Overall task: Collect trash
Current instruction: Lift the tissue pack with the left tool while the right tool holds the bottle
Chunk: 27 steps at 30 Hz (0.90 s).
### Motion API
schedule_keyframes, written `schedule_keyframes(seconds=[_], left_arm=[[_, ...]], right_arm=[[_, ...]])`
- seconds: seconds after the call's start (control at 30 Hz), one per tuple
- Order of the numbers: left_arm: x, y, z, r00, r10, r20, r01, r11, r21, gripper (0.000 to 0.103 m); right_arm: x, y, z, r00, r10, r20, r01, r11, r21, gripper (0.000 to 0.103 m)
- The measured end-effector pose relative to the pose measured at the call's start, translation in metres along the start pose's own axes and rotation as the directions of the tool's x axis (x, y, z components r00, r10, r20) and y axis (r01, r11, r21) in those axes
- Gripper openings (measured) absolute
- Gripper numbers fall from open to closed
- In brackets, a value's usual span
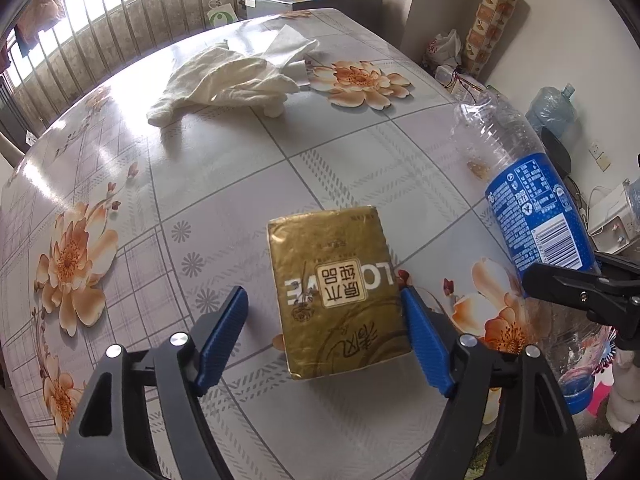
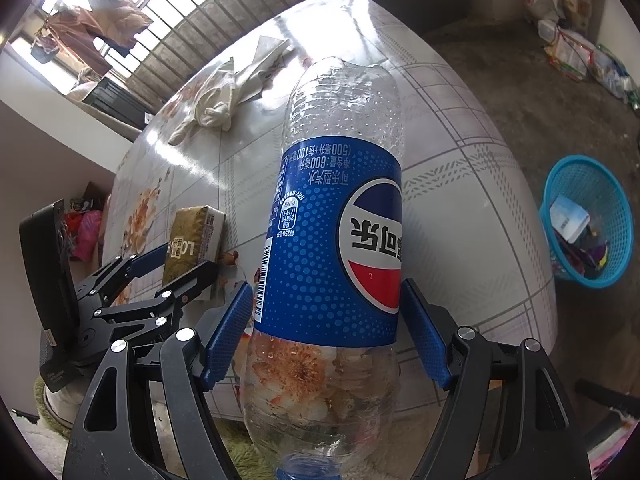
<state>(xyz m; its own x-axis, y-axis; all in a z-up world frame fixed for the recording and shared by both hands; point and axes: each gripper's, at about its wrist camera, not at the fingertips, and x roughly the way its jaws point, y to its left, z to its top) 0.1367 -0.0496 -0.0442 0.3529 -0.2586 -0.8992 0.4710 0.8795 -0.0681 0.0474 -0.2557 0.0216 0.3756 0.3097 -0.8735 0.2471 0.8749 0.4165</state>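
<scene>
So your right gripper [image 2: 326,332] has its blue fingers [image 2: 226,334] clamped on the upside-down Pepsi bottle [image 2: 340,216], lifted over the tabletop's [image 1: 168,184] near edge. Your left gripper [image 1: 322,334] is spread wide around the gold tissue pack [image 1: 340,292]; one finger touches it, the other stands clear, no squeeze.
</scene>
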Motion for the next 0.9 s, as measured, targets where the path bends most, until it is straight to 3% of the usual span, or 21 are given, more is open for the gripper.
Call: schedule_keyframes(seconds=[0.3, 0.9], left_arm=[[-0.002, -0.005, 0.0, 1.0, -0.016, 0.015, 0.016, 1.0, 0.017, 0.058], [-0.013, 0.001, 0.0, 0.998, -0.023, 0.056, 0.024, 1.0, -0.017, 0.057]], right_arm=[[0.0, 0.001, -0.002, 1.0, 0.007, 0.003, -0.007, 1.0, 0.01, 0.064], [-0.003, -0.004, -0.002, 0.999, 0.044, 0.033, -0.045, 0.998, 0.047, 0.059]])
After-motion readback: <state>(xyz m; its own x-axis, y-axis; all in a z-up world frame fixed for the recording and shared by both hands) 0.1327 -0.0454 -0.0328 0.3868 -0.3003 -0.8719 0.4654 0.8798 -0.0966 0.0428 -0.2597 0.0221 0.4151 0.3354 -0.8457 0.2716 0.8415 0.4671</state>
